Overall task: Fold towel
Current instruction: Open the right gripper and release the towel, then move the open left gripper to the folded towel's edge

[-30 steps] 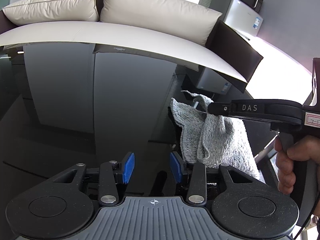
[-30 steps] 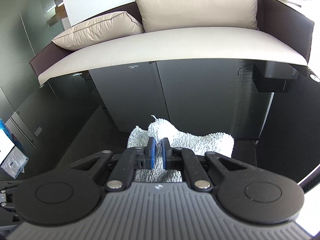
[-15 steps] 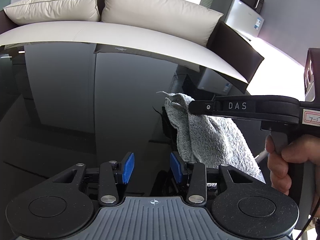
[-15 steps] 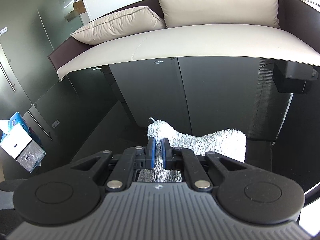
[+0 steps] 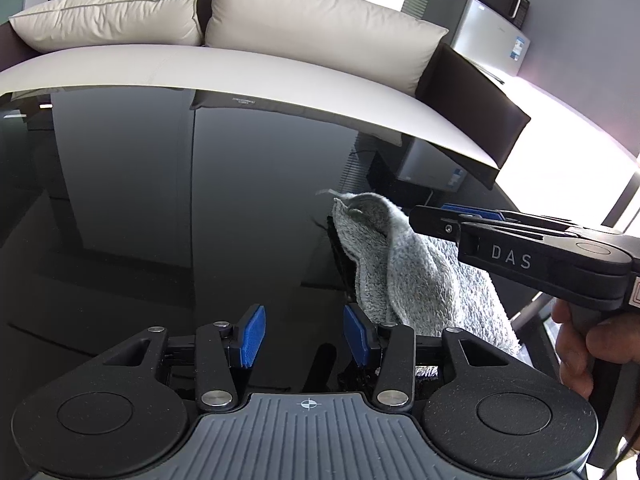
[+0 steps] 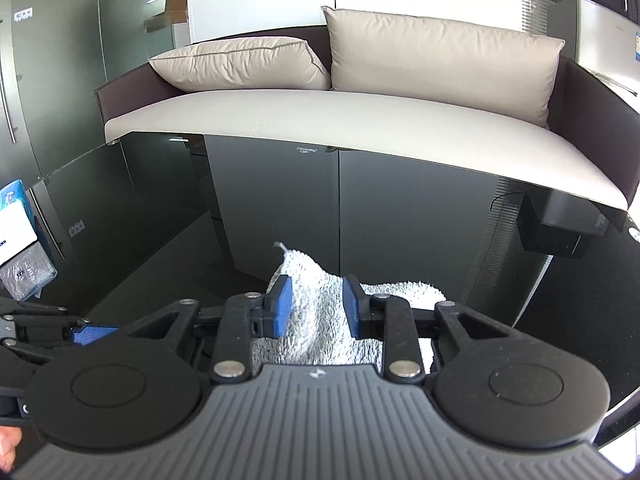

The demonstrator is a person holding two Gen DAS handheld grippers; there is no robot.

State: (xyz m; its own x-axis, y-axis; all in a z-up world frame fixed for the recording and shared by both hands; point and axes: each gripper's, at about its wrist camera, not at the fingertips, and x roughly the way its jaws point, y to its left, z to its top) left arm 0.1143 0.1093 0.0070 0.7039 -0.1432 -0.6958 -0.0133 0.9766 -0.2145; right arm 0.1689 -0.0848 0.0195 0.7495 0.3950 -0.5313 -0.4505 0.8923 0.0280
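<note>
A grey fluffy towel [image 5: 416, 276] lies bunched and partly folded on the black glass table, its raised corner pointing left. In the right wrist view the towel [image 6: 316, 312] sits between my right gripper's [image 6: 316, 304] blue pads, which stand apart and open. The right gripper also shows in the left wrist view [image 5: 440, 218], over the towel's top. My left gripper [image 5: 304, 332] is open and empty, just left of the towel's near edge.
The glossy black table [image 5: 160, 220] stretches left and ahead. A beige sofa with two cushions [image 5: 312, 20] stands behind it. A tissue pack [image 6: 16, 232] lies at the far left in the right wrist view. A grey cabinet with a black box [image 5: 492, 36] stands at the back right.
My right gripper was shut on the towel's corner and carried it left; now its pads have opened and the towel rests on the table. The left gripper has stayed still and open.
</note>
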